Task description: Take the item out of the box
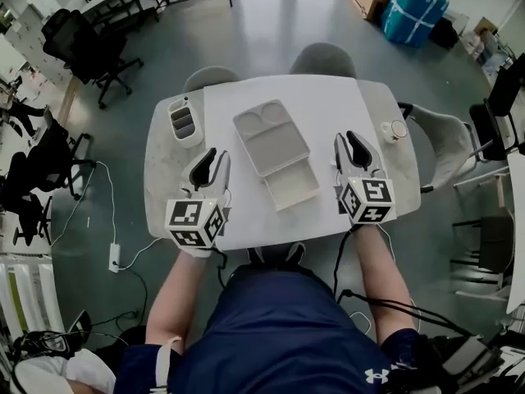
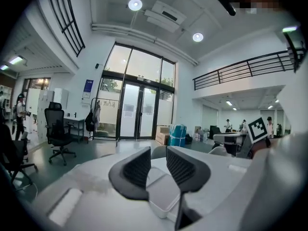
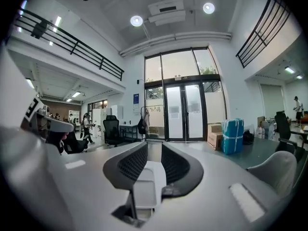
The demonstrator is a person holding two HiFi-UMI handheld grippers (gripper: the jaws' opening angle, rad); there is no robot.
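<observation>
**Head view.** I take the box [image 1: 271, 142] as my landmark. It lies open in the middle of the table [image 1: 344, 97]. Its long axis runs from far-left to near-right, so it points away from me with a slight slant. It shows two halves: a compartmented one farther from me and a smaller, plain one nearer me. I see no separate item in any compartment. Everything inside is the same pale tone, so I cannot tell the item from the box.

- The left gripper [image 1: 215, 158] rests left of the box, and the right gripper [image 1: 348, 142] rests right of it. Both point away from me, alongside the box and not at it.
- The right gripper looks slightly closer to the near half, so I judge either would have to turn inward to reach the box.
- Count: one box, two grippers, one organizer [image 1: 184, 121] far-left of the box, and one cup [image 1: 396, 130] well to its right.

**Left gripper view.** The jaws of the left gripper [image 2: 159, 153] stand apart and grip nothing. A pale block sits low between them. I cannot tell whether it is the gripper's own part or the box's edge.

**Right gripper view.** The jaws of the right gripper [image 3: 154, 148] also stand apart with a clear gap. A similar pale block sits low between them, and the pads press on nothing.
</observation>
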